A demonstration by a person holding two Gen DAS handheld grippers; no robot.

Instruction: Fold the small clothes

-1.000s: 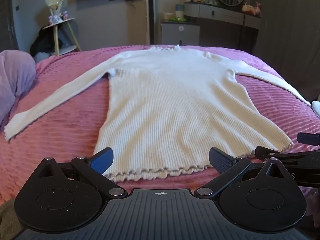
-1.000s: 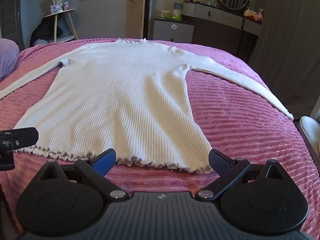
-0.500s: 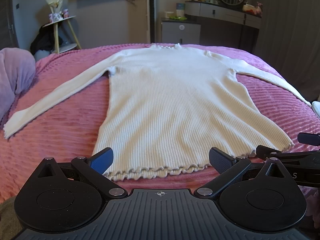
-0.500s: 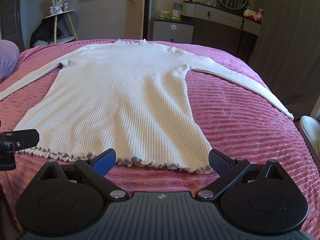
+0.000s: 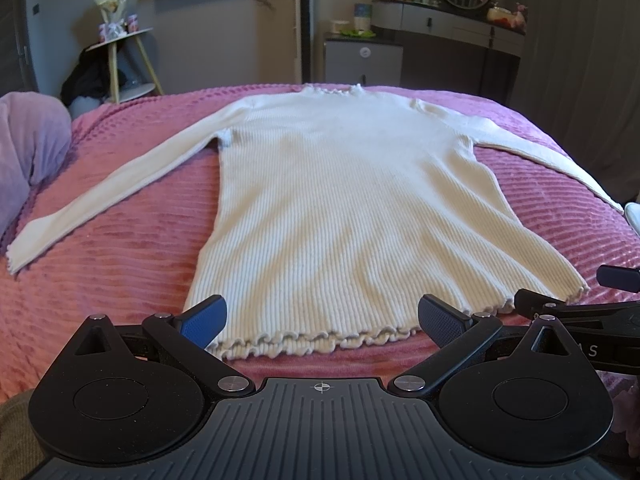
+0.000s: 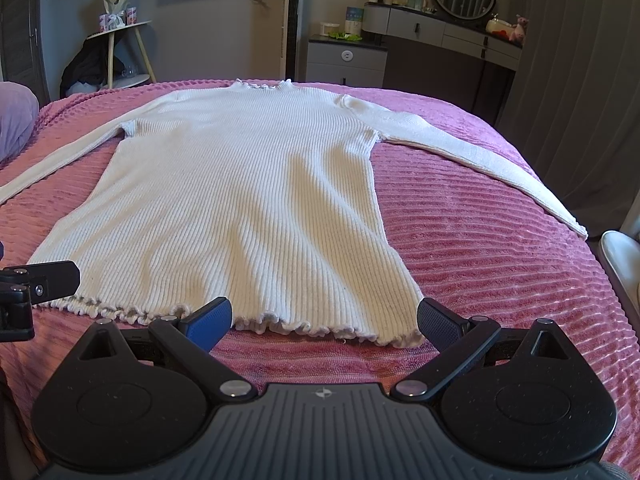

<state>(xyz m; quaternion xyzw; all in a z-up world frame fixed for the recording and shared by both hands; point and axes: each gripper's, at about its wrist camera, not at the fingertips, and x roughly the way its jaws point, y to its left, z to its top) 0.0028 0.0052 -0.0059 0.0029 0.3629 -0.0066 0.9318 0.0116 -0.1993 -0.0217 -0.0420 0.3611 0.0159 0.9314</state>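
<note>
Left gripper [image 5: 320,318] & right gripper [image 6: 324,320]: both jaws wide apart, empty, hovering just short of hem [image 5: 312,342]. Sweater [image 6: 240,200] lies flat on bed [image 6: 500,260], sleeves spread. Prob. light, soft, stretchy knit; pinch hem corners.

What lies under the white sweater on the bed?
The sweater lies flat on a pink ribbed blanket, which shows all round it. Whatever is directly beneath the fabric, or under the blanket, is covered and cannot be seen.
</note>
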